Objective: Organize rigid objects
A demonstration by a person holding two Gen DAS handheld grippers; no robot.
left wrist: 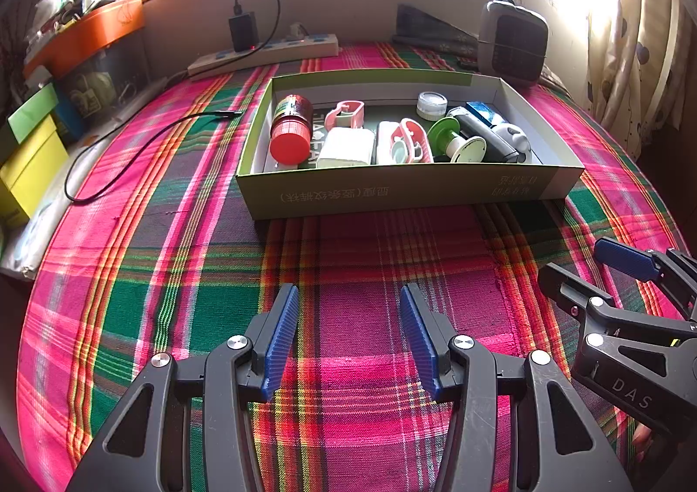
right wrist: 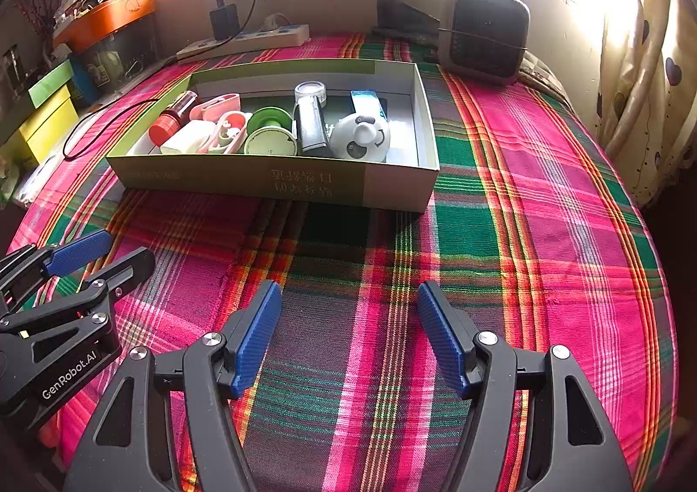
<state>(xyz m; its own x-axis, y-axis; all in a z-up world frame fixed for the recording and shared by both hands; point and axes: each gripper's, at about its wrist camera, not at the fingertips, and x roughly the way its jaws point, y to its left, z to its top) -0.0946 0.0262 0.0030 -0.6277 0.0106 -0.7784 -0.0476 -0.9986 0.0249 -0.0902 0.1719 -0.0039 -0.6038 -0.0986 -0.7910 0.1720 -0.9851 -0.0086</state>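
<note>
Small things sit packed in the green box [left wrist: 409,187], straight ahead of both empty, wide-open grippers. Its long side runs left to right. The left gripper [left wrist: 348,335] and right gripper [right wrist: 348,335] look about equally near.

Pink-green plaid cloth [left wrist: 174,274]; green box [left wrist: 392,191]; red-capped jar [left wrist: 291,130].

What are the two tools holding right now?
Nothing. The left tool and right tool are both open over the plaid cloth, nothing between their fingers.

A shallow green cardboard box [left wrist: 392,191] is set open on the plaid cloth. Inside are packed a red-capped bottle [left wrist: 291,130], a green spool [left wrist: 453,139] and a panda-faced figure [right wrist: 361,137].
</note>
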